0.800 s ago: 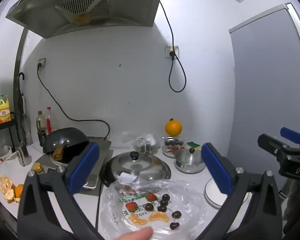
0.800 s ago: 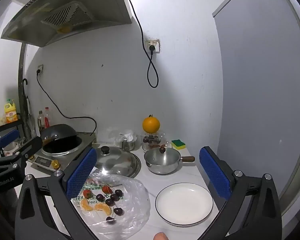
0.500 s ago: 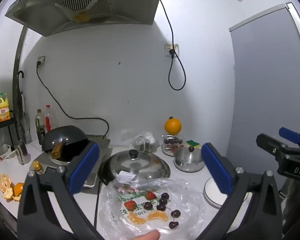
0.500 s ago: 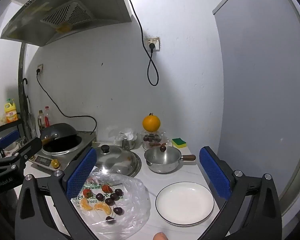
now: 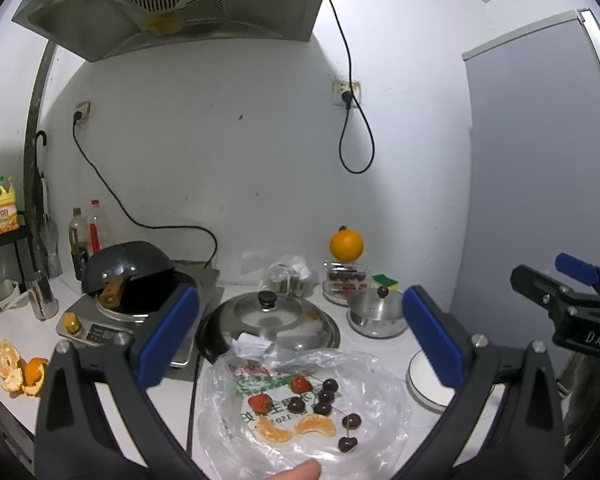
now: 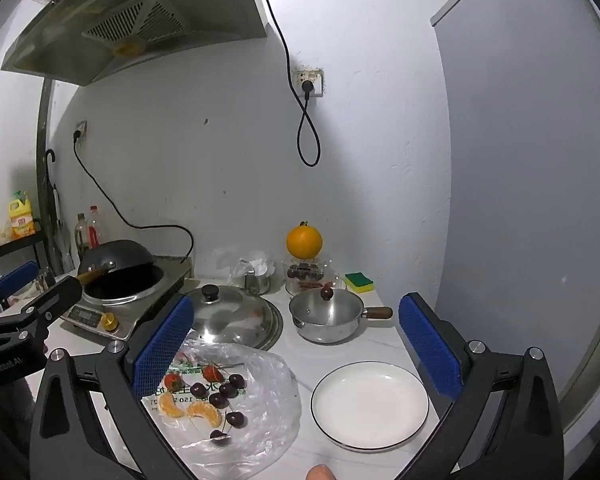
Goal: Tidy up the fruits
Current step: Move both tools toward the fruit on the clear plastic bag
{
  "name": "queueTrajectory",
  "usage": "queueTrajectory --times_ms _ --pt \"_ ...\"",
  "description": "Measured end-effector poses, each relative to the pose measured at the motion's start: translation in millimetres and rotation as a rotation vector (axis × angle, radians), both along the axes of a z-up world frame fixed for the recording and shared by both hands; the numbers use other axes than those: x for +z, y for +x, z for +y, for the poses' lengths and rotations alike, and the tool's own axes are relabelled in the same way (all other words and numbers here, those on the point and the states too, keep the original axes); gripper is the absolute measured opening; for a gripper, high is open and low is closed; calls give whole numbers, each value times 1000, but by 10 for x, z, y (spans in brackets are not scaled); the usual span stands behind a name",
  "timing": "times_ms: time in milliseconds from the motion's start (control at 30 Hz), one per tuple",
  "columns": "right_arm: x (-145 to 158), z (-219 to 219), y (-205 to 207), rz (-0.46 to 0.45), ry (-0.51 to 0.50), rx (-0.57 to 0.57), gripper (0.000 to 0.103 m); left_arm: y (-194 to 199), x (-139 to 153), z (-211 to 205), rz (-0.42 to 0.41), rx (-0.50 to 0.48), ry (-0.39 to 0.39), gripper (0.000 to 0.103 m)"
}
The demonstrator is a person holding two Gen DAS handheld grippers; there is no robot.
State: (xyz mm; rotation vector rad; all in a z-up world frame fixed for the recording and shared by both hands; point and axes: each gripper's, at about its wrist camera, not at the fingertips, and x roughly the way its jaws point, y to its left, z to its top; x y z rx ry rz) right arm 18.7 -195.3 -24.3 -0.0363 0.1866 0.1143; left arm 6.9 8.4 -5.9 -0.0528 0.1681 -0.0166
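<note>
White countertop [image 6: 384,340] ran below a pale wall. From left to right lay orange peel [image 5: 18,368], a black wok [image 5: 128,266] on its cooker, a steel lid [image 6: 230,314], a clear plastic bag [image 6: 236,404] holding strawberries [image 6: 211,373], cherries [image 6: 219,400] and orange segments [image 6: 205,412], then an empty white plate [image 6: 370,404]. Left gripper [image 5: 298,336] and right gripper [image 6: 292,354] both hovered above the counter, jaws spread wide, holding nothing.

Blue-padded fingers [image 6: 163,350], white black-rimmed plate [image 6: 370,405], dark cherries [image 6: 236,419].
</note>
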Motion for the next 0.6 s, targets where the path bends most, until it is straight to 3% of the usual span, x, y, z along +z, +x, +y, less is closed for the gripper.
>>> queueTrajectory --times_ms 600 --pt "-8 31 30 13 0 -2 103 50 -73 31 -1 14 7 103"
